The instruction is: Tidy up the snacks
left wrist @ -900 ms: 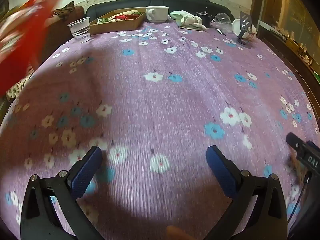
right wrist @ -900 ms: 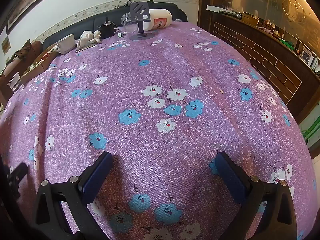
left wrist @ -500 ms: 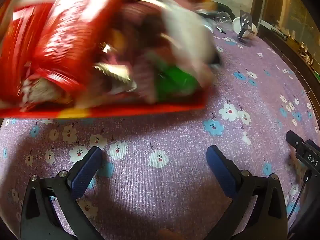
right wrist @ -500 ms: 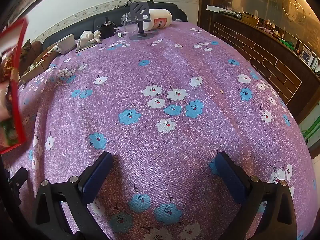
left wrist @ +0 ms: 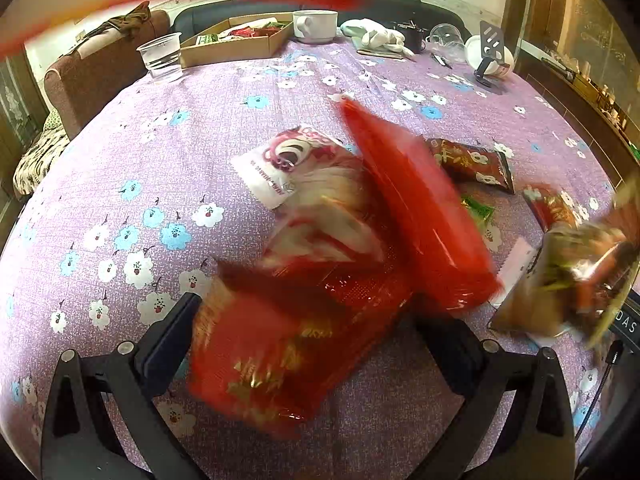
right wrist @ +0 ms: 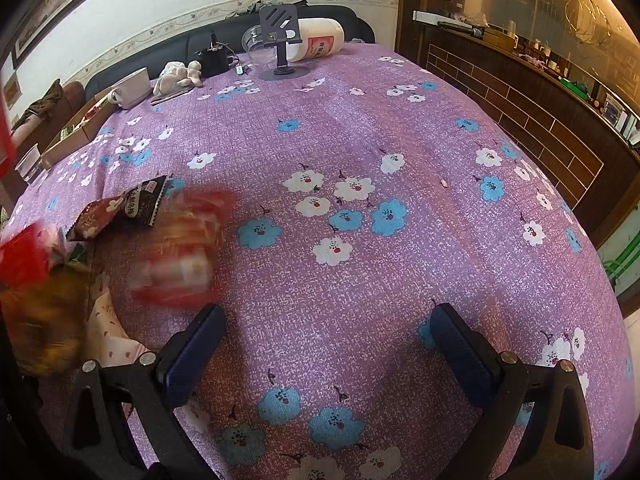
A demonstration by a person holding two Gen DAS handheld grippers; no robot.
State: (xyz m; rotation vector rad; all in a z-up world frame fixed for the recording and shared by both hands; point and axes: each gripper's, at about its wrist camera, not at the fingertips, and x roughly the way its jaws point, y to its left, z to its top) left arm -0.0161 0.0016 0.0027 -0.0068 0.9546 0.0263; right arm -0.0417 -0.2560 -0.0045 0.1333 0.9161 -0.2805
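Several snack packets lie tumbled and motion-blurred on the purple flowered tablecloth (left wrist: 224, 128). A big red packet (left wrist: 280, 356) is between the wide-apart fingers of my left gripper (left wrist: 312, 332), which stands open and does not press on it. Behind it are a white-and-pink bear packet (left wrist: 296, 164), a red pack (left wrist: 420, 208), a dark red packet (left wrist: 472, 162) and a brown blurred packet (left wrist: 568, 280). My right gripper (right wrist: 326, 340) is open over bare cloth; a blurred red packet (right wrist: 184, 248) and a dark red packet (right wrist: 120, 208) are to its left.
At the far edge stand a clear plastic cup (left wrist: 160, 56), a cardboard box (left wrist: 232, 42) with snacks, a white mug (left wrist: 316, 26), a phone stand (right wrist: 282, 40) and a white bottle (right wrist: 320, 38). A brick-faced counter (right wrist: 540, 120) runs along the right.
A red tray of snacks swept in from the left, tipped over the table, and the packets have dropped onto the cloth, still moving. Both grippers have stayed in place.
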